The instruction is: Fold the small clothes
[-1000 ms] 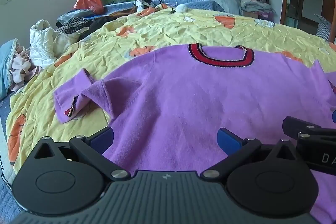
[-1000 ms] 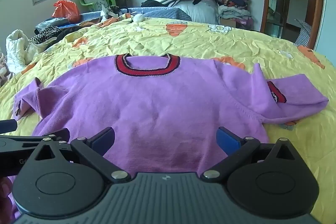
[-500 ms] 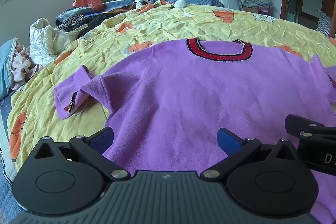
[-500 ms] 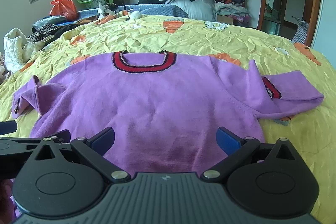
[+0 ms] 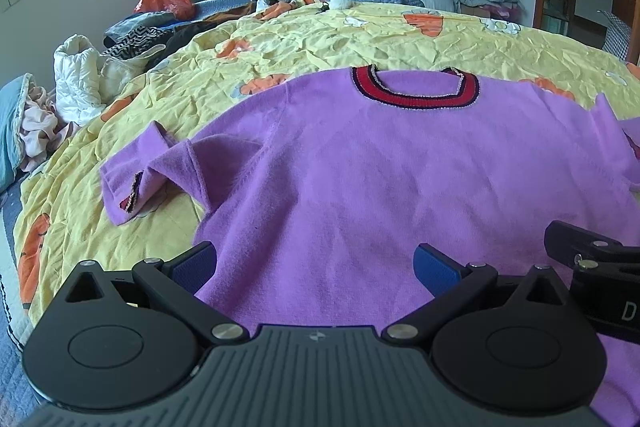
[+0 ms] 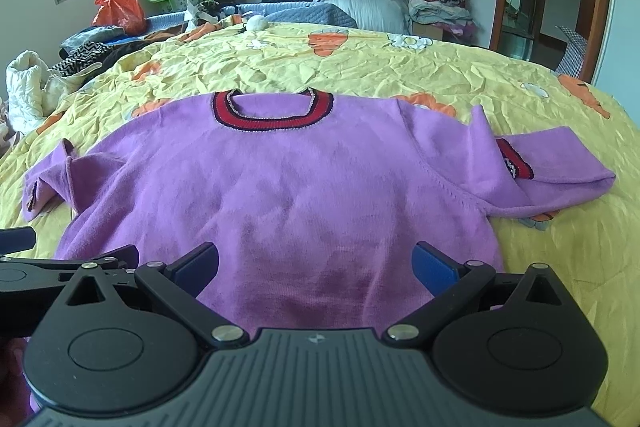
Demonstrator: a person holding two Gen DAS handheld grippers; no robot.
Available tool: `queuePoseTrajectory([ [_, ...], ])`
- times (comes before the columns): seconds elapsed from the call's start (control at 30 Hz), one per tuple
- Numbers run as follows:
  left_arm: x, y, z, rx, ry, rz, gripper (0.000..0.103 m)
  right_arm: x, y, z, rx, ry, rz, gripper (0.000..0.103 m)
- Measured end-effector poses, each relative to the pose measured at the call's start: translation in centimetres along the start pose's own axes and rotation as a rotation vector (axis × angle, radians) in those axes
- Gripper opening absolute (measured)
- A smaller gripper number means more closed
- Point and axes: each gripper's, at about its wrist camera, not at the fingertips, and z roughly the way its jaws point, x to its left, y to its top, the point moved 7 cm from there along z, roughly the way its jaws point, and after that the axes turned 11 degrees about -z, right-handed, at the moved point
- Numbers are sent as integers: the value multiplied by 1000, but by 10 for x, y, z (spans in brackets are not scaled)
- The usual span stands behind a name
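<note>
A purple sweater (image 6: 280, 195) with a red and dark striped collar (image 6: 272, 115) lies face-up and spread flat on a yellow bedspread (image 6: 360, 67) printed with orange shapes, its collar pointing away from both cameras and its hem nearest them. The left gripper (image 5: 314, 261) hovers low over the hem toward the sweater's left side, jaws wide apart and holding nothing. The right gripper (image 6: 316, 261) hangs just beside it over the hem's right part, jaws likewise spread and empty. Each gripper shows at the edge of the other's view, so the two sit close together.

The left sleeve (image 5: 148, 175) is bunched and doubled over on itself beside the body. The right sleeve (image 6: 540, 175) is also folded back, its striped cuff (image 6: 514, 163) lying against the shoulder area. Neither is tucked across the torso, so the garment looks laid out but not yet folded; this appears to be the start of the first fold.

The next move likely calls for each gripper to close on cloth, either at the hem corners or at a sleeve, pinching both layers so the knit lifts evenly. Soft fabric may sag or slip if only the top layer is caught.
</note>
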Motion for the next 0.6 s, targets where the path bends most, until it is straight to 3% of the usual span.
queuePoseTrajectory([
  [0.6,-20,-3,7,9,11,47,103,-13,-6,7,23,2,26,103],
])
